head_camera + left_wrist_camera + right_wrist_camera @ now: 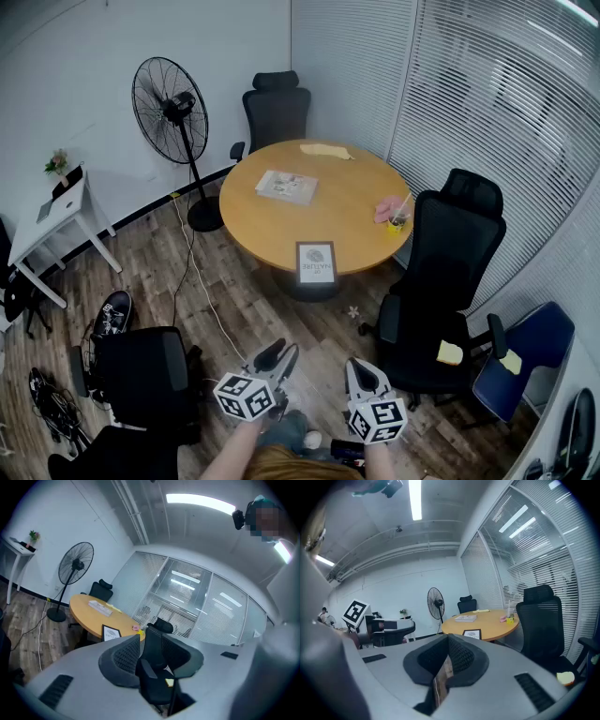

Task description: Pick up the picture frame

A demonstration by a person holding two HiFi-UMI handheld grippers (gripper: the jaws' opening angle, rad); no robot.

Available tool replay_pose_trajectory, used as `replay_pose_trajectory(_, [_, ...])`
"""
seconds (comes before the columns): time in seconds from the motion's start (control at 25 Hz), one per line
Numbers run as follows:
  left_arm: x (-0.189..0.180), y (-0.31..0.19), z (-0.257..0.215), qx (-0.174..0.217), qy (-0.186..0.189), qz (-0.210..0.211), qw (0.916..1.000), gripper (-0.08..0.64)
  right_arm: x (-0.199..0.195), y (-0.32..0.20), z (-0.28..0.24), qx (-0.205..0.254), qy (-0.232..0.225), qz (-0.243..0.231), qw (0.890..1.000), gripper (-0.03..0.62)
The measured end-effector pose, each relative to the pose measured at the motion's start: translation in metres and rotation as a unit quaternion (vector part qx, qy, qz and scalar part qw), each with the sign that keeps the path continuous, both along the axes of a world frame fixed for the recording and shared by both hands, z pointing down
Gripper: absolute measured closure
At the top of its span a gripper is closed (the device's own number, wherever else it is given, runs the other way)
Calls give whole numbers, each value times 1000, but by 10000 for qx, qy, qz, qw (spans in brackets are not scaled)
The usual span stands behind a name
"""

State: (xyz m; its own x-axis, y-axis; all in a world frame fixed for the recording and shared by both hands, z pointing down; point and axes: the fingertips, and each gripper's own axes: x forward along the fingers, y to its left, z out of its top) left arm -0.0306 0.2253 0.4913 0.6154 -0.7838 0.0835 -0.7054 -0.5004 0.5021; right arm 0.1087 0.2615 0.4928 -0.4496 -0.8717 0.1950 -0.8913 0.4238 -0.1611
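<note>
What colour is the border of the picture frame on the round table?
Black. The picture frame shows best in the head view.

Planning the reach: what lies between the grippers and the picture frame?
In the head view, mostly wood floor and one small pale object on it separate the left gripper and right gripper from the picture frame.

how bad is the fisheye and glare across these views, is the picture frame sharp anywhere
Head view: heavy fisheye, the blinds bow outward; light is even and the picture frame on the round table is sharp. Left gripper view: black vignette at the corners, ceiling light blown out, picture frame tiny. Right gripper view: same vignette, strip light glares, picture frame small but clear.
</note>
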Motion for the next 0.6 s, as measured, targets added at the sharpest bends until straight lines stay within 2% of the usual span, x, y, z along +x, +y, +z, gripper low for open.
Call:
replay_pose_trajectory(0.16, [-1,3,3,-31,-171,-136,9998,410,6,7,-5,121,104,19,9999,580])
replay_pose_trajectory(0.6, [-5,-1,-1,-103,-21,-447,9989,441,12,4,-7,186,420,-131,9989,580])
